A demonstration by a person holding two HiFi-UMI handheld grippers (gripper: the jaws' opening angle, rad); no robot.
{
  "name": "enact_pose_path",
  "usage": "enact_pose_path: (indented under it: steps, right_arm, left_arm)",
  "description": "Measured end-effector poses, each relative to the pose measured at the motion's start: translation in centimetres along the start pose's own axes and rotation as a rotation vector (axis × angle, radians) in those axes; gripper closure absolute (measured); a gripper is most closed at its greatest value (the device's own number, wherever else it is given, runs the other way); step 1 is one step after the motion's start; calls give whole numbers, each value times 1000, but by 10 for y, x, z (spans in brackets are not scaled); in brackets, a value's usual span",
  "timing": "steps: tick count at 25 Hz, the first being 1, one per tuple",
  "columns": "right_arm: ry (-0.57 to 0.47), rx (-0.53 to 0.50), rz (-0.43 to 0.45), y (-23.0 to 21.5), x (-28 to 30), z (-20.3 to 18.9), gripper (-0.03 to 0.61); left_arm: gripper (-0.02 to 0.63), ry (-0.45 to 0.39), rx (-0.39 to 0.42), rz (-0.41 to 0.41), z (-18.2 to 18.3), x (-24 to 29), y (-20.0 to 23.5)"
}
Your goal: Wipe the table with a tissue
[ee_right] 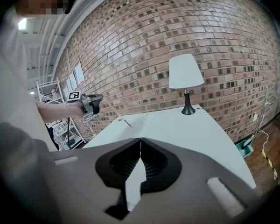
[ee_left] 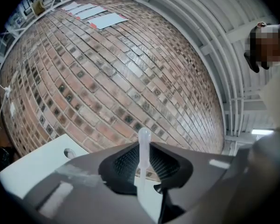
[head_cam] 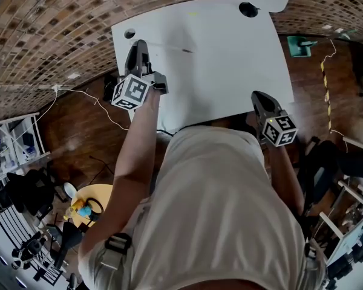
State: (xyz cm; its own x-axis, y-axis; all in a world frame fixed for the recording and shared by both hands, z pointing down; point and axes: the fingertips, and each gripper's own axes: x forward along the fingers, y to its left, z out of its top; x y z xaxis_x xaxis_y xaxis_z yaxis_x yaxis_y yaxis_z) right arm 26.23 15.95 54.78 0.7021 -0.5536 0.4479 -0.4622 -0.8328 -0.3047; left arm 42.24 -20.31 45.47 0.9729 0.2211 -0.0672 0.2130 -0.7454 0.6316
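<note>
Only the left gripper view shows what the left gripper (ee_left: 143,149) has: its jaws are clenched on a thin translucent pipette (ee_left: 143,141), whose rounded end pokes out past the pads toward the brick wall (ee_left: 107,78). From the head view that gripper sits over the white table (head_cam: 230,71), just inside its left edge and near the round hole (head_cam: 129,34) at the far-left corner. A fine line reaches right from it across the top. The right gripper view alone gives the lamp (ee_right: 185,74) whole, upright at the table's far edge; from overhead only its shade and black foot show. The right gripper (head_cam: 258,98) is at the near edge by the near-right corner, jaws pressed together with nothing between them. Between the two grippers the table top lies open. Beyond the left edge are brown floor (head_cam: 78,125) and a white cable (head_cam: 103,110). A green object (head_cam: 299,44) lies past the right edge.
</note>
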Motion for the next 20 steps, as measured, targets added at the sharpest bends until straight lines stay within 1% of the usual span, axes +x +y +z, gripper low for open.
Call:
enact_pose_path:
  steps: [4, 9, 20]
  right_arm:
    - [-1, 3, 15, -19, -4, 1, 571]
    - [-7, 7, 49, -35, -1, 5, 571]
    - [16, 5, 112, -87, 0, 15, 571]
  left_arm:
    - [543, -8, 7, 8, -6, -4, -14]
    - [545, -43, 29, 27, -1, -5, -28]
    - [545, -88, 69, 114, -7, -4, -43]
